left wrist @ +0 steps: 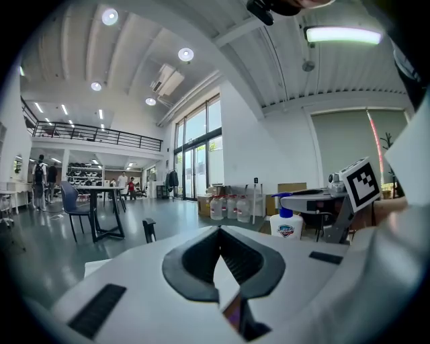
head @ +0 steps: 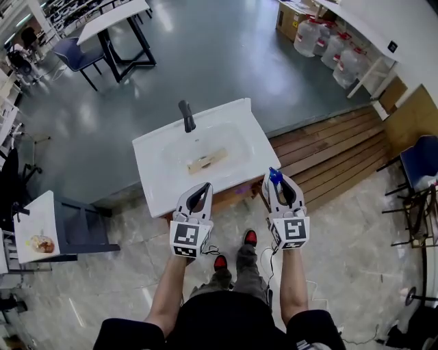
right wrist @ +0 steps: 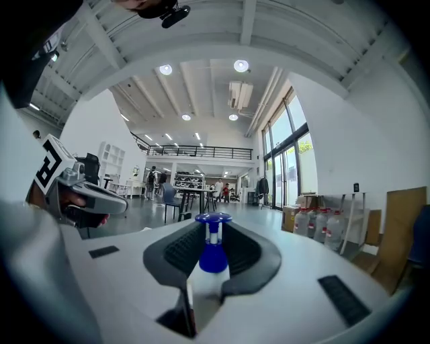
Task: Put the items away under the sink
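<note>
A white sink unit (head: 157, 179) with a dark faucet (head: 186, 116) stands in front of me, and a flat wooden piece (head: 207, 161) lies in its basin. At the unit's near right corner my right gripper (head: 276, 179) is shut on a white soap bottle with a blue pump (head: 274, 176). The right gripper view shows that bottle (right wrist: 213, 259) upright between the jaws of the right gripper (right wrist: 213, 227). My left gripper (head: 205, 186) hovers over the near edge of the sink top. Its jaws meet at the tips with nothing held (left wrist: 220, 232). The bottle (left wrist: 287, 226) shows off to its right.
A wooden platform (head: 328, 150) lies right of the sink. Water jugs (head: 328, 44) stand at the back right under a shelf. A table (head: 113, 17) and blue chair (head: 76, 55) are behind. A small white table with food (head: 37, 239) is at my left. Another chair (head: 421, 160) stands far right.
</note>
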Tool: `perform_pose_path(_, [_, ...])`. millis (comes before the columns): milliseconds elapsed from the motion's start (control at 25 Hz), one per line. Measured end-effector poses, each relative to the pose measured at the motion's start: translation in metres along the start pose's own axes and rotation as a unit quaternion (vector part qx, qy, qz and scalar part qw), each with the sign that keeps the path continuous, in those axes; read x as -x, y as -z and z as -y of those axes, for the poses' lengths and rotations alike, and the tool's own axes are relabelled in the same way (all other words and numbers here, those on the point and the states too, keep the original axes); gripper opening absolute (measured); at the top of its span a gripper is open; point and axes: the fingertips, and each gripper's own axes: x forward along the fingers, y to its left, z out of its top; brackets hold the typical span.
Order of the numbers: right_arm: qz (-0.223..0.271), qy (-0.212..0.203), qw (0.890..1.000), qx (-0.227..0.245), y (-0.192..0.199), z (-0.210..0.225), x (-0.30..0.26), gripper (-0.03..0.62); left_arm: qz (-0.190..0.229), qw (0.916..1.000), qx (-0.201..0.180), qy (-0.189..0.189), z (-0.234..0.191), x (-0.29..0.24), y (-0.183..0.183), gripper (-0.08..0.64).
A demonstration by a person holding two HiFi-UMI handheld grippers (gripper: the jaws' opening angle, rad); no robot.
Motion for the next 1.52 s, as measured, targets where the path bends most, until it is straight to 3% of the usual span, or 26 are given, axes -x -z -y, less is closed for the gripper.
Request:
perform_pose_path(280, [-0.006,0.021,1.0,-0.006,0.007,-0.02,0.04,0.094,0.002,0.9995,-0.001,0.033,0.02,0.025,0.009,0.006])
perform_pose_path(560, [-0.029,0.012,0.999,-0.011,0.032,-0.039,0.069,0.094,-0.008,0.999,0.012,0.042,0.039,0.039,0.031,0.006])
perform_pose_path(1080, [-0.049,-0.05,0.996,-0.047,0.1,-0.054,0.075,0.094,-0.047,0.9983,0.031,-0.013,0.051,0.045,0.096,0.006])
perform_pose_path(1520, [-0.057,-0.108,0.991,-0.059,0.204,-0.07,0.046,0.094,-0.078,0.993,0.062,-0.064,0.047,0.027,0.205,0.006])
